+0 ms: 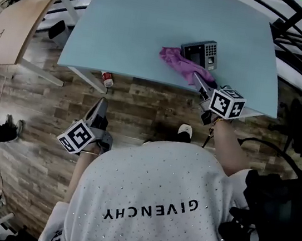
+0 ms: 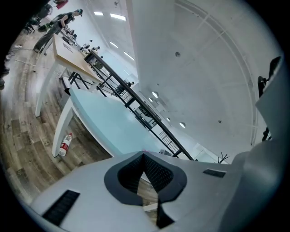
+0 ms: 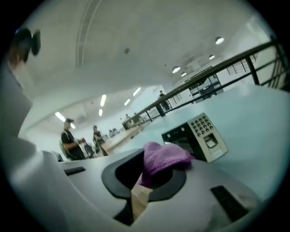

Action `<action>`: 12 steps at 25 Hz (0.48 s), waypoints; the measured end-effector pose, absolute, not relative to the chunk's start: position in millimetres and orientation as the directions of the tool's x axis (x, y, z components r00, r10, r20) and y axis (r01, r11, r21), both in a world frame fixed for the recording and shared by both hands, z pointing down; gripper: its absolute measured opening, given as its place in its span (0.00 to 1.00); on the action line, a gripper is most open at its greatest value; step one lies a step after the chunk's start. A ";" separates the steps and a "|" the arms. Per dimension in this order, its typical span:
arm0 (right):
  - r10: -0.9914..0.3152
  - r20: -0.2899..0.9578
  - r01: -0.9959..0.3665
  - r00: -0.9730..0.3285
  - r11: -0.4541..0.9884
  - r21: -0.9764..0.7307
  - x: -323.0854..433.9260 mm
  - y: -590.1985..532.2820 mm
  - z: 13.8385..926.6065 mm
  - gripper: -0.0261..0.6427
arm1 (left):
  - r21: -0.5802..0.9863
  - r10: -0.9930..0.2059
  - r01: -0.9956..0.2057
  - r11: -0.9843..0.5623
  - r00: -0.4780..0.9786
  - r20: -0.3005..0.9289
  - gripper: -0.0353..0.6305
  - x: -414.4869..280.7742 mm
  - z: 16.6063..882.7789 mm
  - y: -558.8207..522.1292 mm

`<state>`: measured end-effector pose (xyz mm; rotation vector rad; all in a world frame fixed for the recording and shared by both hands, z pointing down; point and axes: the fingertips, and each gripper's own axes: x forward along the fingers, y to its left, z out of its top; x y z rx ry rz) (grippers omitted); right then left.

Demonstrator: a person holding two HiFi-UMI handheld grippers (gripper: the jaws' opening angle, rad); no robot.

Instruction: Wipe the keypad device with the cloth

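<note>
At the bottom of the head view, nearest the lens, is the person's grey shirt (image 1: 166, 204), with an arm reaching from it toward the upper right. Beyond it, right of centre in the upper part of the frame, the keypad device (image 1: 201, 53) lies flat on the pale blue table (image 1: 142, 31), near the table's front edge. The purple cloth (image 1: 182, 64) is bunched against the device's lower-left side and trails down and right to the right gripper (image 1: 197, 80). In the right gripper view its jaws are pinched on a fold of the cloth (image 3: 164, 156), and the device (image 3: 199, 136) sits just behind, keys facing up. The left gripper (image 1: 98, 117) hangs well apart from these at lower left, off the table and over the wooden floor (image 1: 40, 106). In its own view the left gripper's (image 2: 144, 156) pads are pressed together at the tips with nothing between them. A bottle (image 1: 107, 79) lies on the floor by a table leg; a brown wooden table (image 1: 13, 23) stands at the far upper left.
</note>
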<state>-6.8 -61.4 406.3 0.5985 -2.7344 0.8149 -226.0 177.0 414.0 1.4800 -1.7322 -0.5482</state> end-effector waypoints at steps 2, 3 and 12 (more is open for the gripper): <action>-0.300 0.127 -0.315 -0.945 0.743 -0.590 1.1 -70.8 350.4 0.06 | 0.738 -0.964 -0.645 0.196 0.010 0.265 0.05 -212.4 404.2 148.7; -0.303 0.040 -0.262 -0.952 0.742 -0.617 8.1 -77.4 322.6 0.06 | 0.734 -0.966 -0.657 0.175 0.028 0.255 0.05 -204.8 398.2 134.1; -0.365 -0.173 -0.277 -0.915 0.878 -0.390 103.5 -148.5 178.4 0.06 | 0.645 -0.989 -0.760 0.084 0.015 0.148 0.05 -141.1 334.4 32.5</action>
